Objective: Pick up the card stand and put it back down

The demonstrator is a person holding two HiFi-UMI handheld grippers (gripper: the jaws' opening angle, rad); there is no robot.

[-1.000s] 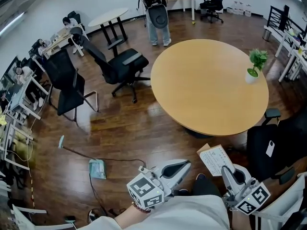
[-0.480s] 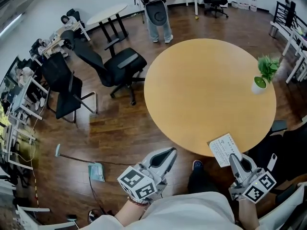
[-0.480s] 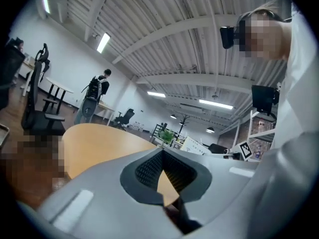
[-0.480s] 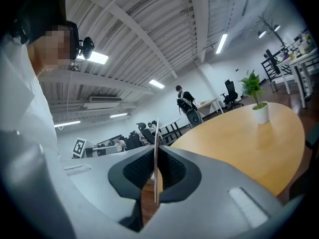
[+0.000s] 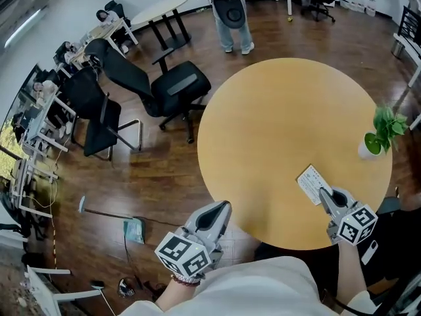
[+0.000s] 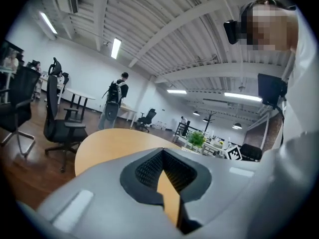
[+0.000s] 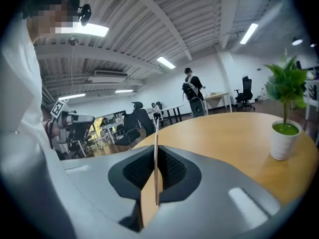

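right gripper (image 5: 323, 193): fingers clamping the card stand (image 5: 312, 184) edge-on, over the round worktop (image 5: 276, 130) near its edge | left gripper (image 5: 220, 209): fingers sitting closed, empty, beside the worktop | white pot (image 5: 371, 149): holding a green plant (image 5: 388, 125), standing on the worktop

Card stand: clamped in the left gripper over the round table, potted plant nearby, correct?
No: the right gripper view shows the card stand clamped in the right gripper, not the left gripper. It is over the round table, potted plant nearby.
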